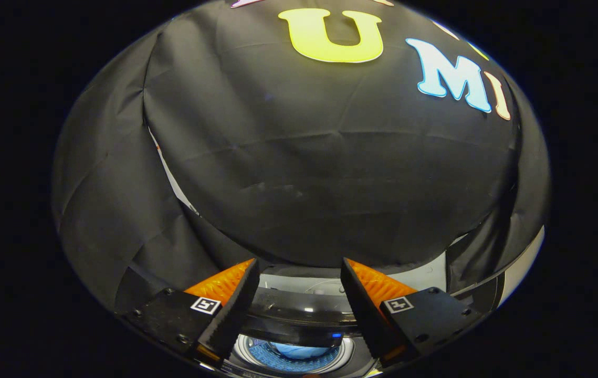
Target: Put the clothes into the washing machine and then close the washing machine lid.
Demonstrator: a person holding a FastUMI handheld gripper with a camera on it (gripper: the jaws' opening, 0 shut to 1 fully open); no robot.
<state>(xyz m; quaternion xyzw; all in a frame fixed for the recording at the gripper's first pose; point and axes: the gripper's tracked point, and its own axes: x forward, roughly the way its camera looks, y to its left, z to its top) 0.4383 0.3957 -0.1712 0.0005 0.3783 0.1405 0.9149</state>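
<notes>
Gripper: the gripper (299, 278) hangs with its fingers (225, 310) spread well apart and nothing between them.
Drum: just below and between the fingers sits the washing machine's round drum opening (293, 357), ringed in pale metal, with something blue lying inside that I take to be the clothes (299, 350), though it is too small to be sure.
Lid: just beyond the drum, a dark, see-through lid (299, 315) stands raised across the gap between the fingers, so the machine (425, 275) is open.
Wall: past the machine hangs the booth's black cloth wall (330, 173).
Step in hand: by my reckoning the loading is done or nearly so, and closing the lid is what remains.
Next move: it calls for bringing the gripper down to the lid's upper edge and swinging it forward over the drum, gently, so that it does not slam.
</notes>
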